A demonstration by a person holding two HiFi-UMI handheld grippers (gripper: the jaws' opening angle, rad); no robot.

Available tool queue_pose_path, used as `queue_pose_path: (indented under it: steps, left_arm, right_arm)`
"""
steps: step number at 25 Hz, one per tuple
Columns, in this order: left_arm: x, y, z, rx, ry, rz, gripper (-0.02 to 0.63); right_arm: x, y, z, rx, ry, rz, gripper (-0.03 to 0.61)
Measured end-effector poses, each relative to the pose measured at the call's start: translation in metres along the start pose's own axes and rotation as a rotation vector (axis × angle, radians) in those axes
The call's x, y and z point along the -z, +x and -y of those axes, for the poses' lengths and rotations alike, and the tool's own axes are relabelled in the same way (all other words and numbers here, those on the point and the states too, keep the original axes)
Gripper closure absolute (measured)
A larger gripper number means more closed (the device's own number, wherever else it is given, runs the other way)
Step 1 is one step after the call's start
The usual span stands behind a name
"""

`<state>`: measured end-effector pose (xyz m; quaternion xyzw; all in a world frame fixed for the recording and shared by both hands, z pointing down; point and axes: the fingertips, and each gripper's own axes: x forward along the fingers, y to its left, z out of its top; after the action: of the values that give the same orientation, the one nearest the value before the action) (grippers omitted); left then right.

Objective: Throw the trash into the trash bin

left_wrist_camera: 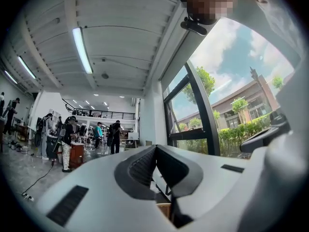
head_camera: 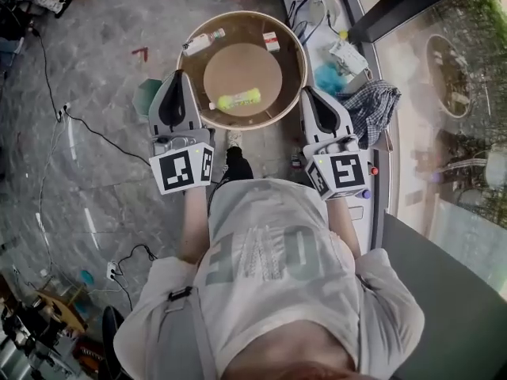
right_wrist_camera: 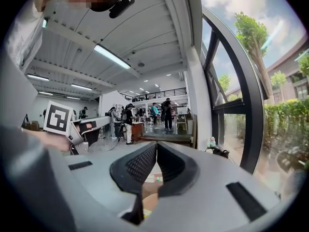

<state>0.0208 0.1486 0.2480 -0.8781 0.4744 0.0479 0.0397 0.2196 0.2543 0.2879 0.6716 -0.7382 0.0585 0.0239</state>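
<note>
Across the upper middle of the head view, we see a round wooden table [head_camera: 242, 66] with a raised rim. Our left gripper [head_camera: 177, 76] hangs at its lower left edge and our right gripper [head_camera: 307, 93] at its lower right edge. Each gripper view shows the jaws pressed together with nothing between them. Near the table's lower edge lies a yellow-green bottle [head_camera: 238, 99]. A white bottle [head_camera: 202, 42] lies at the upper left by the rim, and a small white box [head_camera: 271, 41] at the upper right.
</note>
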Motion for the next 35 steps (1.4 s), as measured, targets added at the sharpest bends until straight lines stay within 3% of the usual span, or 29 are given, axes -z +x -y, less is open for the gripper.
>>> queue_pose_path:
  steps: [4,9,14,19,27,35]
  left_arm:
    - [0.004,0.048,-0.028,0.021,-0.014,-0.002,0.601]
    - [0.013,0.085,-0.061,0.048,-0.009,-0.004,0.601]
    - [0.031,0.103,-0.093,0.036,-0.037,-0.025,0.601]
    - [0.063,0.121,-0.118,0.042,-0.064,-0.076,0.601]
    - [0.074,0.150,-0.102,0.088,-0.073,-0.086,0.601]
    - [0.036,0.159,-0.063,0.103,-0.014,-0.002,0.601]
  right_arm:
    - [-0.015,0.052,0.004,0.016,-0.048,0.004,0.563]
    - [-0.025,0.103,0.008,0.097,-0.015,0.036,0.563]
    - [-0.023,0.150,-0.003,0.052,-0.015,0.019,0.563]
    - [-0.019,0.178,-0.012,0.064,-0.039,-0.006,0.563]
    - [-0.009,0.157,0.015,0.155,-0.038,-0.051,0.563]
    - [-0.027,0.171,0.045,0.069,-0.005,0.024,0.563]
